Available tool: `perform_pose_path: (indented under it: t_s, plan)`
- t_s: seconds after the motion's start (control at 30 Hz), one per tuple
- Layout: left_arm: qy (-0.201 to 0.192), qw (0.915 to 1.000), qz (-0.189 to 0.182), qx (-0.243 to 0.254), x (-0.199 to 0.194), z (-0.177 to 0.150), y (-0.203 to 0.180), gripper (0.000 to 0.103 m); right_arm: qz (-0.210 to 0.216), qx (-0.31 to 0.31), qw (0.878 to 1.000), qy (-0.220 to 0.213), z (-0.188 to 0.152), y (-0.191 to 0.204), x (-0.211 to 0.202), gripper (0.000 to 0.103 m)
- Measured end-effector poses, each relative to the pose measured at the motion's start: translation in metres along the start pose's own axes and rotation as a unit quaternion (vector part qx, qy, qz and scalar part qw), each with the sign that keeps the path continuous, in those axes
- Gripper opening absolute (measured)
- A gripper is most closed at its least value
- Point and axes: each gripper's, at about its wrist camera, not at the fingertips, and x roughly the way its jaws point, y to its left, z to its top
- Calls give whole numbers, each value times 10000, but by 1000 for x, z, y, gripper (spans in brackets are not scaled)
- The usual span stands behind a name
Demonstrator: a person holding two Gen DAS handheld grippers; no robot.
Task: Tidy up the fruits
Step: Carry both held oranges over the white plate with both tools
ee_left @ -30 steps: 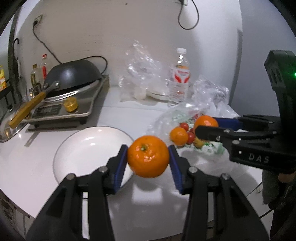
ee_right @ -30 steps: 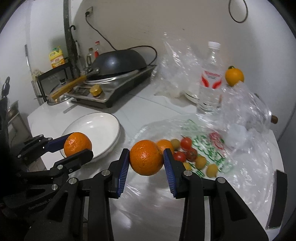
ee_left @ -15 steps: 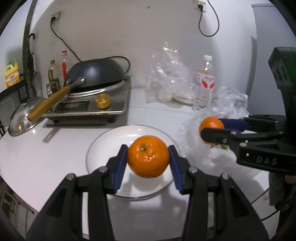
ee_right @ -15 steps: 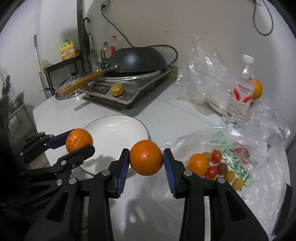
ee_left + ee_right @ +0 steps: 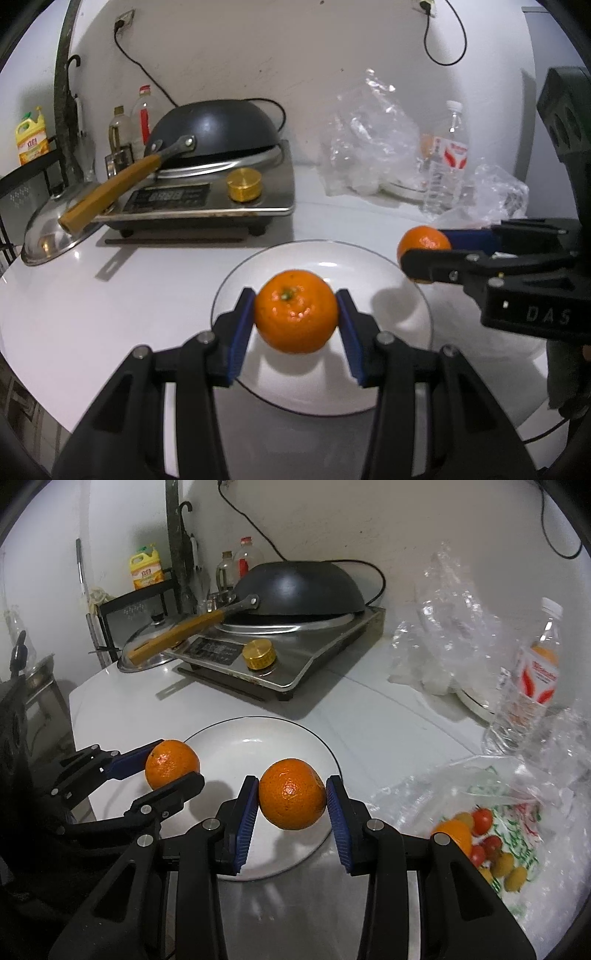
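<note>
My left gripper (image 5: 295,312) is shut on an orange (image 5: 296,311) and holds it above the white plate (image 5: 402,280). My right gripper (image 5: 291,799) is shut on a second orange (image 5: 291,799) above the plate's right part (image 5: 236,734). In the left wrist view the right gripper's orange (image 5: 424,242) hangs over the plate's right rim. In the right wrist view the left gripper's orange (image 5: 172,763) hangs over the plate's left rim. Another orange (image 5: 453,835) and several cherry tomatoes (image 5: 484,821) lie on a plastic bag (image 5: 517,812) to the right.
An induction cooker (image 5: 207,201) with a black wok (image 5: 214,131) stands behind the plate, a metal lid (image 5: 51,229) at its left. A water bottle (image 5: 532,679), crumpled clear bags (image 5: 369,140) and a white dish (image 5: 476,701) stand at the back right. The table edge is close below.
Both grippers moved left from the fruit bag with their oranges and now hang over the plate. The bag slid to the right of both views.
</note>
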Motion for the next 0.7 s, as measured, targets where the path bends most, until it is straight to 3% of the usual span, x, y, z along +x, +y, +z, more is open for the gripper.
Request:
perform_pose_path:
  t_s: [0.7]
  plan:
    - [402,9991,25,-165,35,4,30,45,411,-49,9988,259,24,17,70,39]
